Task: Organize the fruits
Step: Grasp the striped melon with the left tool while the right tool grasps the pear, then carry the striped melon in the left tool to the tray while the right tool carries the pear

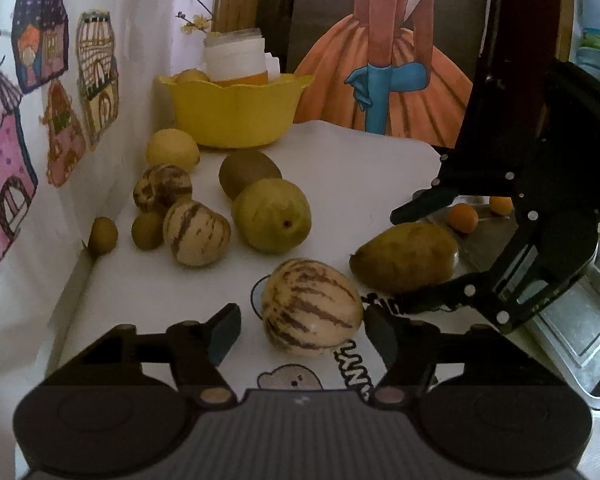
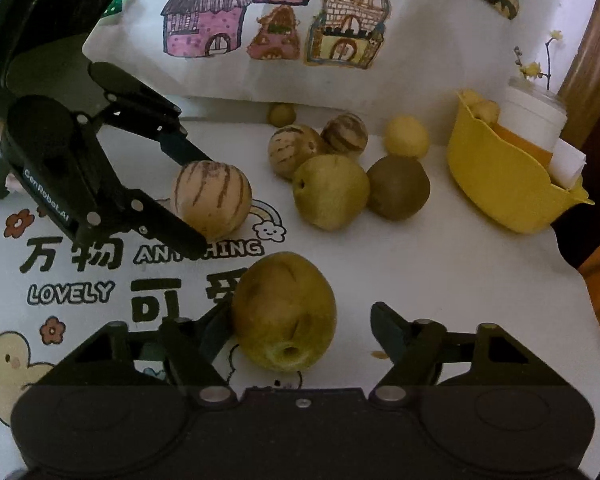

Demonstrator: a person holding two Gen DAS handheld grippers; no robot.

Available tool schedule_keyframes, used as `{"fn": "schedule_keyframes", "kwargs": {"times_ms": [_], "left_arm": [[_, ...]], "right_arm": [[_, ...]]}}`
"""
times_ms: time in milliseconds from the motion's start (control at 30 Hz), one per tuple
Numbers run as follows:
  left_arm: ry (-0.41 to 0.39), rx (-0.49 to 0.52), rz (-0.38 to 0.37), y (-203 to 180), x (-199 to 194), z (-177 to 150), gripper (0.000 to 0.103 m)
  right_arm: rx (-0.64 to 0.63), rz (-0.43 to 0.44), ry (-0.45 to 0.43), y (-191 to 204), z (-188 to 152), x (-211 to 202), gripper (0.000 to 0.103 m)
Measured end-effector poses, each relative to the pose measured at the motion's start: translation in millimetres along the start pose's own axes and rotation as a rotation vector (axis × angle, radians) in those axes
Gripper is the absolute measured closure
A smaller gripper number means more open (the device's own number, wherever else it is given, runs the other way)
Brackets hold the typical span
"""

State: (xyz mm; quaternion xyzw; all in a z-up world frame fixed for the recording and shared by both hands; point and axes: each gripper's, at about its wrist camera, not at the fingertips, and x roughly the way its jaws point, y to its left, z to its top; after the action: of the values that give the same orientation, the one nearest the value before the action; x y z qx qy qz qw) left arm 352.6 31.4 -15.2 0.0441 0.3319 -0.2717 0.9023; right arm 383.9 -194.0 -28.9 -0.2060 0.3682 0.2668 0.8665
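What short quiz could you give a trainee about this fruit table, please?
1. True or false: the right gripper straddles a kiwi.
2. Which fruit lies between the fingers of the left gripper? A lemon; B striped pepino melon; C pear.
3. How many striped pepino melons show in the left wrist view?

Key: 1 false, it straddles a mango; 2 B; 3 three.
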Motion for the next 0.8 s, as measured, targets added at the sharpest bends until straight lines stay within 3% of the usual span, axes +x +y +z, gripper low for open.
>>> {"fn": "schedule_keyframes", "kwargs": {"times_ms": [267, 400, 500, 633, 800], "left_arm": [[-0.008, -0.025, -0.015, 5, 0, -3, 0.034], [-0.013, -0.035, -0.019, 4, 2, -2, 0.037], [-0.013, -0.057, -0.03, 4, 2, -2, 0.043], [-0.013, -0.087, -0.04, 6, 2, -2, 0.044], [-0.012, -0.123, 0.004, 1, 1, 0, 0.045]], "right_arm": [[0.017, 0.063, -0.041, -10, -5, 1, 0.033], [0.031, 0.08, -0.048, -11, -5, 3, 0.047], [0.038, 0.077, -0.052, -11, -4, 4, 0.048], [0.024, 0.05, -0.062, -6, -5, 1, 0.048], [0.043, 0.016, -0.063, -1, -6, -2, 0.049]]}}
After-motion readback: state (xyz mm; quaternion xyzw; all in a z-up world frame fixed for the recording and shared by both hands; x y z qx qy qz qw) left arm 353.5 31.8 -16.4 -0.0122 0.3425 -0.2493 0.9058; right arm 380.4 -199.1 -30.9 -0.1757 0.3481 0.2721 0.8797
